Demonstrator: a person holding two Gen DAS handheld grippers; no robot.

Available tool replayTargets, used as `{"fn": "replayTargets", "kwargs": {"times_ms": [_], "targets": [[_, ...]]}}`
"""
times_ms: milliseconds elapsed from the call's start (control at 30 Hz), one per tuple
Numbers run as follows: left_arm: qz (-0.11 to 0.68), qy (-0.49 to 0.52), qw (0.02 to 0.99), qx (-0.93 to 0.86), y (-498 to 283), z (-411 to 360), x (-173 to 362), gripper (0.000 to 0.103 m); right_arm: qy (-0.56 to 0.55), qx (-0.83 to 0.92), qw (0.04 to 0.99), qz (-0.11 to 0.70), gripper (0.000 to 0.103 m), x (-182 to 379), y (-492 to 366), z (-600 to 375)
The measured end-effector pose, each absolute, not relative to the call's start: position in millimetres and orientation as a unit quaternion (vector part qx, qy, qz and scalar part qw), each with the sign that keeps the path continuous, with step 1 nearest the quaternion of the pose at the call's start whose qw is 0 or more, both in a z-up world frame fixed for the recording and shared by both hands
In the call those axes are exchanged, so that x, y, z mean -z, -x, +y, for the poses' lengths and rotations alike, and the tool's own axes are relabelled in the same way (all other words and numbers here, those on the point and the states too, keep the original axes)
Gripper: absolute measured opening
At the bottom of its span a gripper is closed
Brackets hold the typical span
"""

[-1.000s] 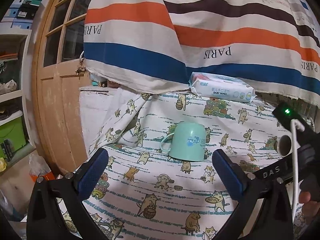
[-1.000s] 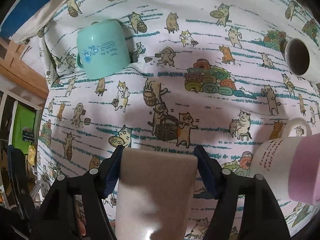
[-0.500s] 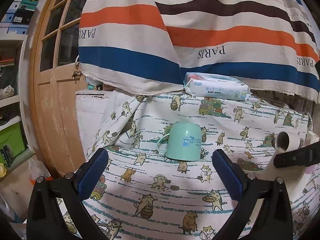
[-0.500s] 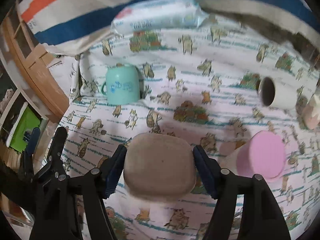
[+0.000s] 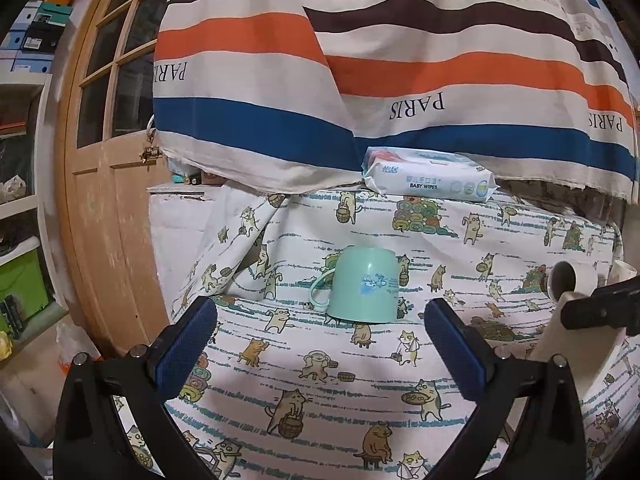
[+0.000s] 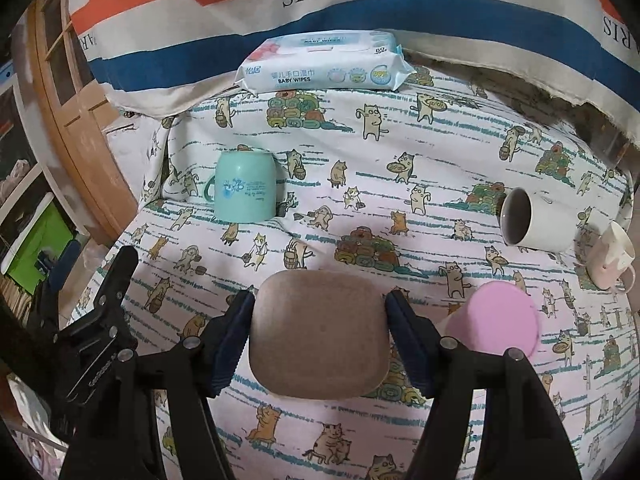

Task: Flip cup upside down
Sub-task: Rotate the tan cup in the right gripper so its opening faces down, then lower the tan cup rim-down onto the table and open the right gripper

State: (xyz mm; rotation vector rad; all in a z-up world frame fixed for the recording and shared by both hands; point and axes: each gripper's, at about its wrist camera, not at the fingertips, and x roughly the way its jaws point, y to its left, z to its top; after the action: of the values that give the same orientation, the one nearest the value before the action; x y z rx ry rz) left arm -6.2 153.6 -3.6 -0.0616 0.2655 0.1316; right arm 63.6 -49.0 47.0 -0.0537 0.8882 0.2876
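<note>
So the right gripper [image 6: 320, 340] is clamping a tan cup [image 6: 319, 332] between its blue pads, and we're looking straight at the cup's flat squarish base, so its long axis is running right along the fingers and away from the camera, base pointing back at us and the mouth facing away, out of sight. In that view it's sitting at about 6 o'clock, over the cat-print cloth [image 6: 400, 160], whether it's touching the cloth I can't tell. I'm guessing the flip is mid-way: the next bit is probably rolling the wrist so the mouth is facing down, then lowering it flat onto bare cloth without bumping the pink cup [image 6: 494, 320] just at 3 o'clock of it. The left gripper [image 5: 320, 344] is hanging wide open, holding nothing, with the green mug [image 5: 365, 285] already standing mouth-down at 12 o'clock ahead of it.
</note>
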Motion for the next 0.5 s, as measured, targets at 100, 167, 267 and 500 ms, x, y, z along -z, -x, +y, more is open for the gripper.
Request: {"fn": "replayTargets", "kwargs": {"times_ms": [100,167,267,500], "targets": [[0.13,0.028,0.989,-0.061,7,152,3,0.103,0.024,-0.14,0.89,0.434,0.069,-40,-63,-48],[0.128,0.026,0.99,-0.06,8,151,3,0.103,0.025,-0.142,0.888,0.436,0.068,-36,-62,-46],[0.126,0.026,0.99,-0.06,8,151,3,0.103,0.034,-0.147,0.896,0.417,0.068,-34,-58,-41],[0.139,0.027,0.988,-0.064,4,152,4,0.103,-0.004,-0.164,0.934,0.319,0.089,-54,-42,-58]]}}
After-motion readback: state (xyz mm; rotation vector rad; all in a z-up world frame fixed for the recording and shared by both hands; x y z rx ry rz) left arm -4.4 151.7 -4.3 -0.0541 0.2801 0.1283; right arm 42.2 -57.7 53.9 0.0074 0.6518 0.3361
